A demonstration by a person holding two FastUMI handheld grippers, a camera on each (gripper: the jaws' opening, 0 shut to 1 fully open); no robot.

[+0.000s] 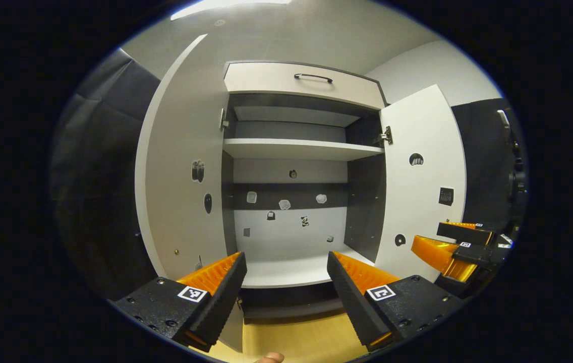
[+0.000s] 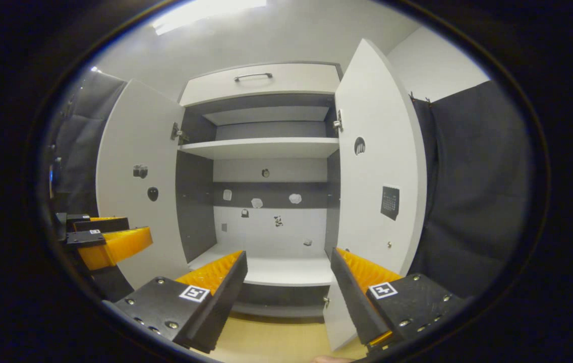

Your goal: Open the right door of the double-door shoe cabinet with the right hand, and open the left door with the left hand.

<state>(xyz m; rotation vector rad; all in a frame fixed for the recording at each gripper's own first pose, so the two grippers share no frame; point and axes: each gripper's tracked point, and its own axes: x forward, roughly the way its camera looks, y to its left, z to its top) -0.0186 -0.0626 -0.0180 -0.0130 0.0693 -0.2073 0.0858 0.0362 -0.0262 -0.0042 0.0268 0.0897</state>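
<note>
Spreading wide with nothing held, the left gripper [image 1: 286,262] is pointed into the shoe cabinet [image 1: 296,151], as is the equally wide right gripper [image 2: 289,259]. Both the left door [image 1: 180,171] and right door [image 2: 377,166] are swung open. Bare shelves [image 2: 266,147] and small stickers [image 1: 284,204] are seen inside.

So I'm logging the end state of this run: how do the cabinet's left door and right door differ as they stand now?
The left door hinges on the cabinet's left side, the right door on its right, so they swing opposite ways. The right door's inner face carries a dark square patch; the left door's has two small dark marks instead. Both are pale, swung wide open, and touched by neither gripper: the left gripper and right gripper are open and empty.
</note>
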